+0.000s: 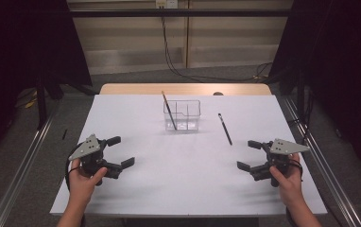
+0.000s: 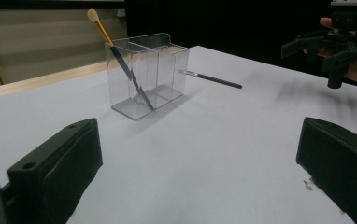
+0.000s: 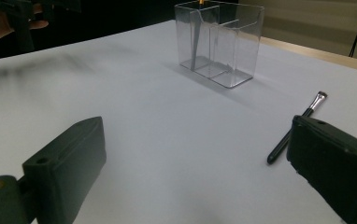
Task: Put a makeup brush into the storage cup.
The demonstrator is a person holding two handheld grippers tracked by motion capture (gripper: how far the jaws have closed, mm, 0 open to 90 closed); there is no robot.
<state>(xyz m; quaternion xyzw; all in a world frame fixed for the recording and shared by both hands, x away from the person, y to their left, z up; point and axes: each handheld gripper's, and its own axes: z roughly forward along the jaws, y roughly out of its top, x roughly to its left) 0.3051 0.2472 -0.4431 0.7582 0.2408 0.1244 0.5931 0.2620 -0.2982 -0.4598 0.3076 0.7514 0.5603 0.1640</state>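
Note:
A clear plastic organizer (image 1: 183, 115) (image 2: 149, 73) (image 3: 223, 42) stands mid-table, split into compartments. A makeup brush with a gold ferrule (image 1: 168, 109) (image 2: 116, 52) leans inside its left compartment. A second, black brush (image 1: 225, 128) (image 2: 211, 77) (image 3: 296, 124) lies flat on the white table to the organizer's right. My left gripper (image 1: 120, 151) (image 2: 195, 172) hovers open at the near left, holding nothing. My right gripper (image 1: 247, 154) (image 3: 197, 168) (image 2: 307, 44) hovers open at the near right, just short of the black brush's handle end.
The white sheet (image 1: 178, 165) covers the table, with a wooden strip (image 1: 183, 89) at its far edge. Metal rails (image 1: 18, 165) run along both sides on the floor. Cables (image 1: 178, 71) hang from the far wall.

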